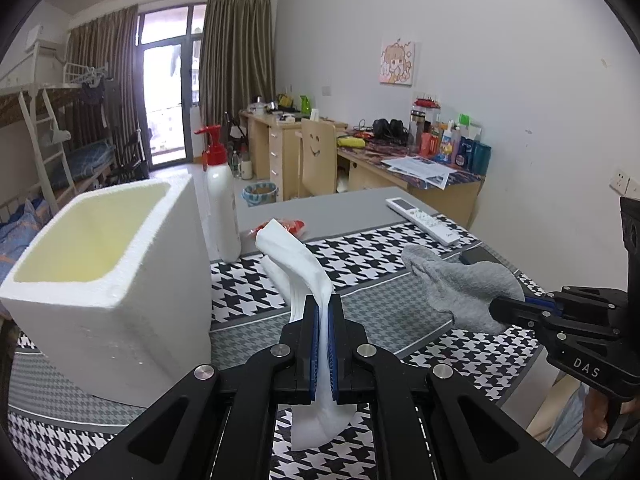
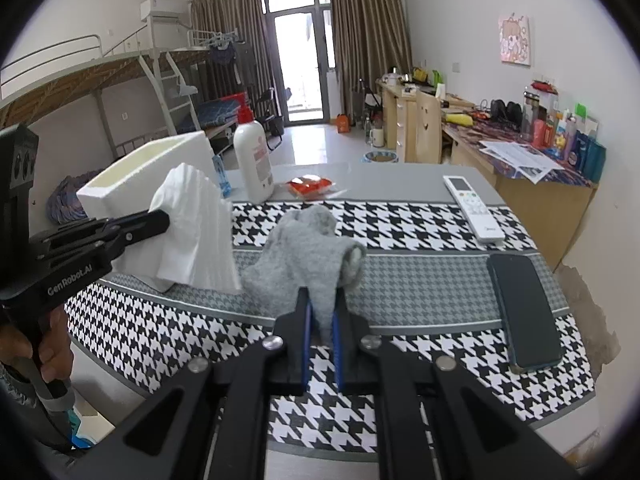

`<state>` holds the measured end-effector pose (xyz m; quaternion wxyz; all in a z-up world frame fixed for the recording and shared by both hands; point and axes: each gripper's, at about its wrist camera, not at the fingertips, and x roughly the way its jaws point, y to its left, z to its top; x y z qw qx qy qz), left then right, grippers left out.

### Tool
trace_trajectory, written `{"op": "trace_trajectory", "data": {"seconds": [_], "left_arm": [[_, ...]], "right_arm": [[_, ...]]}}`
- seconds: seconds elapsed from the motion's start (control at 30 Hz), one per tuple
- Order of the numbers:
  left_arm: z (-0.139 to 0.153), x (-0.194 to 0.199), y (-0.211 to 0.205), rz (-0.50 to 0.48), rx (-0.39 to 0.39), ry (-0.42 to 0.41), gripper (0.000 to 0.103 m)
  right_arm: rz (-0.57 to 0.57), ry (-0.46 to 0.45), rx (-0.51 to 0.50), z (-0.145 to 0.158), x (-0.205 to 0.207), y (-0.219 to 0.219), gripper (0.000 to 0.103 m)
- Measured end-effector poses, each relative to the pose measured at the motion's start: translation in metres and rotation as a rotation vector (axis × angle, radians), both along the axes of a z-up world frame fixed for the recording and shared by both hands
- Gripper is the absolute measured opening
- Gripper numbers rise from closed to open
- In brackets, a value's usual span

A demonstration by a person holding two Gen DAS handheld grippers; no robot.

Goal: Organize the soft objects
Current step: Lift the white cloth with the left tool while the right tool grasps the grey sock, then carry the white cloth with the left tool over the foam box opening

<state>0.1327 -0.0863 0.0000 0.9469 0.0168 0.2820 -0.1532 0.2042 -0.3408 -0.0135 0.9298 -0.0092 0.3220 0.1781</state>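
My left gripper (image 1: 323, 304) is shut on a folded white cloth (image 1: 294, 260) and holds it above the houndstooth mat, just right of the white foam box (image 1: 116, 276). In the right wrist view the left gripper (image 2: 162, 216) and the white cloth (image 2: 196, 232) show in front of the foam box (image 2: 148, 164). My right gripper (image 2: 322, 300) is shut on a grey sock (image 2: 308, 252) and holds it above the mat. In the left wrist view the right gripper (image 1: 500, 306) and the grey sock (image 1: 460, 284) show at the right.
A white pump bottle (image 1: 220, 204) stands behind the box. A red packet (image 2: 310, 186), a white remote (image 2: 474, 208) and a dark phone (image 2: 524, 312) lie on the table (image 2: 380, 178). Desks and a chair stand beyond.
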Motion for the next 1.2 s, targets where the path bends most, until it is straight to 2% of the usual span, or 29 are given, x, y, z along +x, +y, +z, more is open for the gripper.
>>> {"op": "trace_trajectory", "data": {"seconds": [0.63, 1.2], "left_arm": [[0.038, -0.018, 0.015, 0.014, 0.028, -0.113, 0.004], [0.063, -0.03, 0.04, 0.036, 0.017, -0.19, 0.004]], "right_arm": [[0.031, -0.114, 0.025, 0.03, -0.017, 0.027, 0.012], [0.054, -0.168, 0.024, 0.05, -0.02, 0.048, 0.012]]}}
